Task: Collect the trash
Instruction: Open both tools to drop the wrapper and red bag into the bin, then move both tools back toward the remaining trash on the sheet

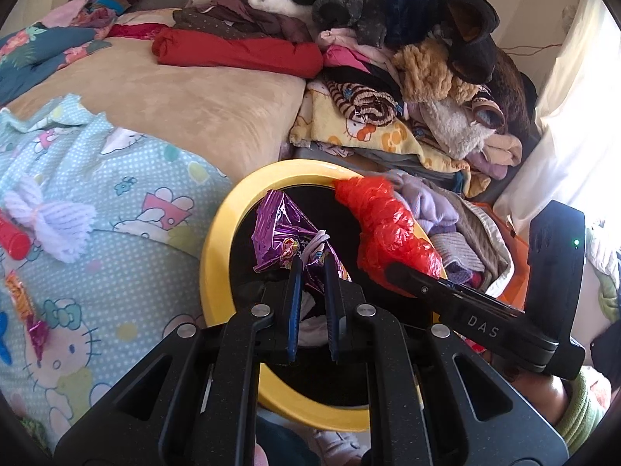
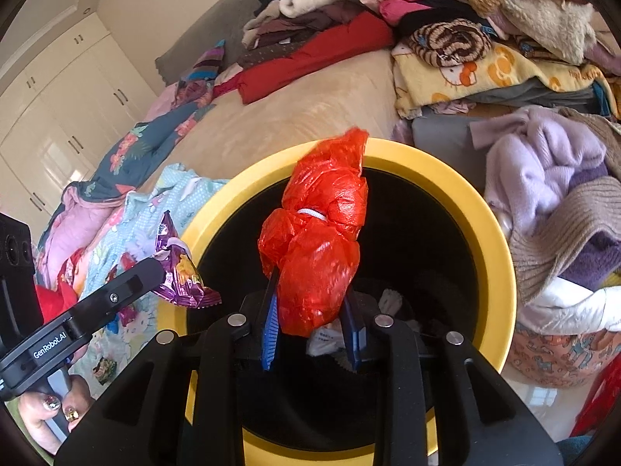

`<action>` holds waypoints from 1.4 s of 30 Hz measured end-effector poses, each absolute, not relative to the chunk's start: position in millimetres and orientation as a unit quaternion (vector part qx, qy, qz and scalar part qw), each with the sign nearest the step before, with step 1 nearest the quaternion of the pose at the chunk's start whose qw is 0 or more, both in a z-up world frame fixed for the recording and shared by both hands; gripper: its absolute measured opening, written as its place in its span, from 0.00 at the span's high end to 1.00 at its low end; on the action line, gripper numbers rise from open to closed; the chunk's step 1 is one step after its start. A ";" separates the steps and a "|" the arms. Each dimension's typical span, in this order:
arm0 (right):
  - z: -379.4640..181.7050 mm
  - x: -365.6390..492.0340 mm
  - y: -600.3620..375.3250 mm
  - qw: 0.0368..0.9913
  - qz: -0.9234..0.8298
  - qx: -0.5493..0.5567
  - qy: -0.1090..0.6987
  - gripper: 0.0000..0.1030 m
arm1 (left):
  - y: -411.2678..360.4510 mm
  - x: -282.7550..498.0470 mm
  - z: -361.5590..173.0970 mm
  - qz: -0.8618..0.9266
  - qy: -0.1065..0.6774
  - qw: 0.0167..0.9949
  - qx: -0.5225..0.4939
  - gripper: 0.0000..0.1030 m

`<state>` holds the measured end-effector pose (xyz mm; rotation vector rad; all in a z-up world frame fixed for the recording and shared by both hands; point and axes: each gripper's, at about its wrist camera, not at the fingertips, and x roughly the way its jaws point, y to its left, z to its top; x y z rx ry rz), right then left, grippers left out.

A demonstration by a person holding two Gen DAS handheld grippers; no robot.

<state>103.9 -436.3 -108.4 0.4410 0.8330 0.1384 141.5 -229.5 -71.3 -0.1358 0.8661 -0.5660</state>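
We hold the left gripper (image 1: 313, 268) nearly closed on a crinkled purple foil snack wrapper (image 1: 289, 233), which hangs over the near-left part of the round yellow-rimmed bin (image 1: 217, 240). The right gripper (image 2: 312, 303) is clamped on a bunched red plastic bag (image 2: 316, 240), its jaws just starting to part, and the bag stands over the bin's dark mouth. Deep inside the bin we see pale crumpled paper scraps (image 2: 326, 339); the print on them is too small to read. The right gripper's arm reads "DAS" and the left's reads "GenRobot.AI". The bin sits against the bed edge, crowded on its right by a lilac knitted garment (image 2: 543, 163). Left of the bin lies a blue polka-dot cartoon-cat blanket (image 1: 116, 194) with small sweet wrappers (image 1: 27, 310) on it. Beyond that is a tan bedcover (image 1: 194, 105), then a heaped clothes pile (image 1: 388, 39) at the far side.
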 end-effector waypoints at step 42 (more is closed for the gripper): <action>-48.0 69.1 -367.1 0.968 0.083 0.093 0.217 0.14 | -127.5 91.2 -18.7 -0.163 0.289 0.939 -0.085 0.11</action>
